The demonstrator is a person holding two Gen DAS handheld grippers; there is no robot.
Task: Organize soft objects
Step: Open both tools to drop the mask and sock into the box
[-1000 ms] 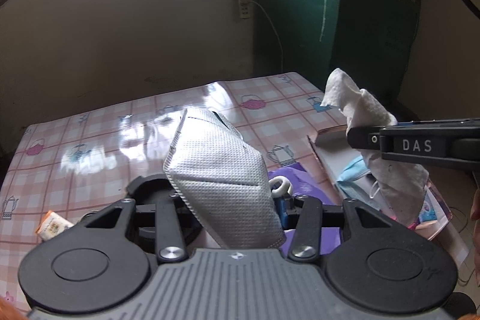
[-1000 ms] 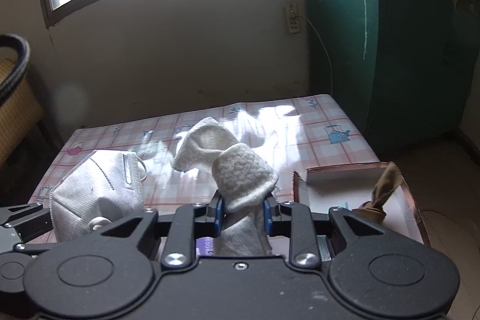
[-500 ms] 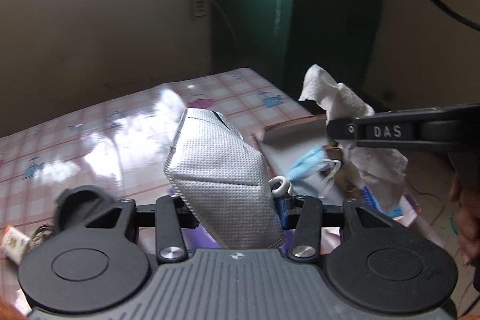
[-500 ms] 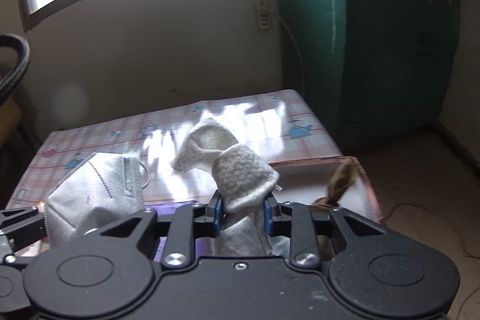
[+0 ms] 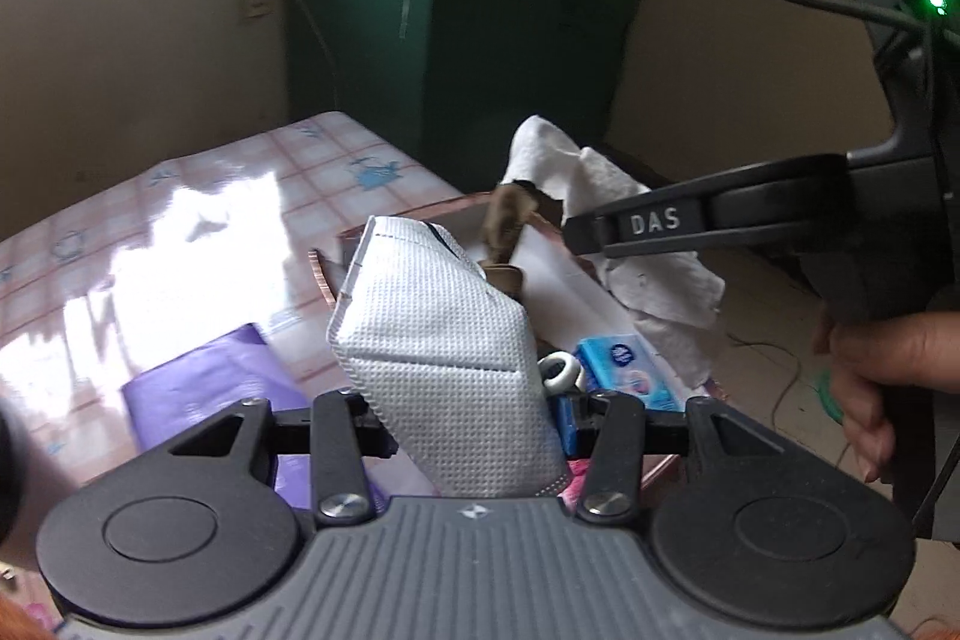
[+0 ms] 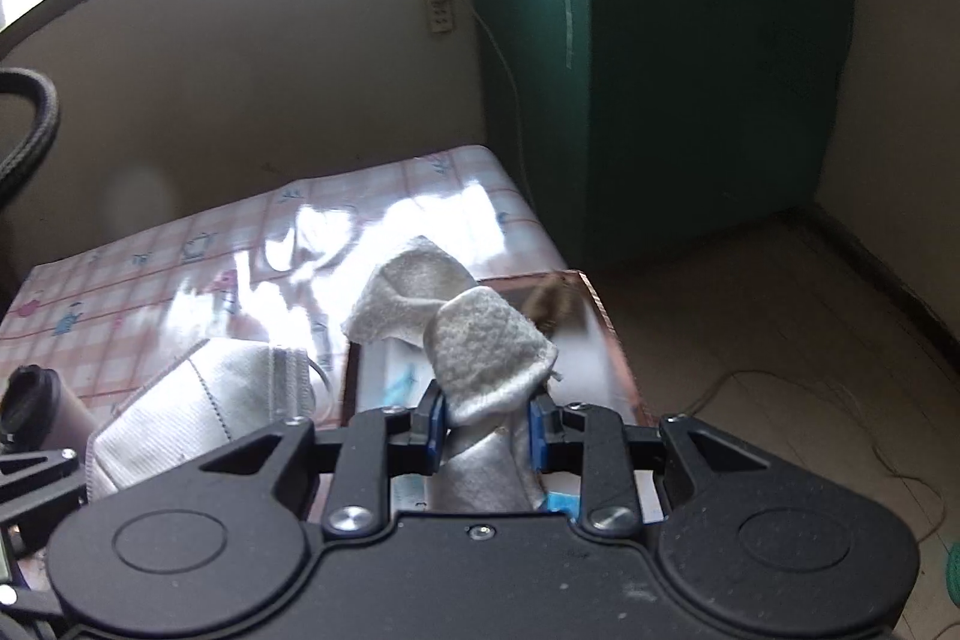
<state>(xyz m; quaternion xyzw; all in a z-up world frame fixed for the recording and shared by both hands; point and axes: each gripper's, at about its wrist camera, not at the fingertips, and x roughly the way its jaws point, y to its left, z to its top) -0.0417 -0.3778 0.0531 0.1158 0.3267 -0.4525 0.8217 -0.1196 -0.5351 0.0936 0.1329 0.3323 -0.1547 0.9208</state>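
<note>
The left gripper [image 5: 474,415] pinches a white folded respirator mask [image 5: 444,370], held upright above a shallow copper-rimmed cardboard box [image 5: 396,229]. The right gripper [image 6: 487,427] clamps a grey-white fleecy sock [image 6: 486,358] over the same box, which holds a blue tissue packet [image 5: 624,367] and a knotted brown cloth [image 5: 507,226], on a pink checked tablecloth [image 5: 198,220].

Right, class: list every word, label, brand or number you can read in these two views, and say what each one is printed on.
"DAS": white letters on a finger of the right gripper, seen from the left wrist view.
Blue packet in the box: it carries a round logo and print, too blurred to read.
Right wrist view: no readable text.
</note>
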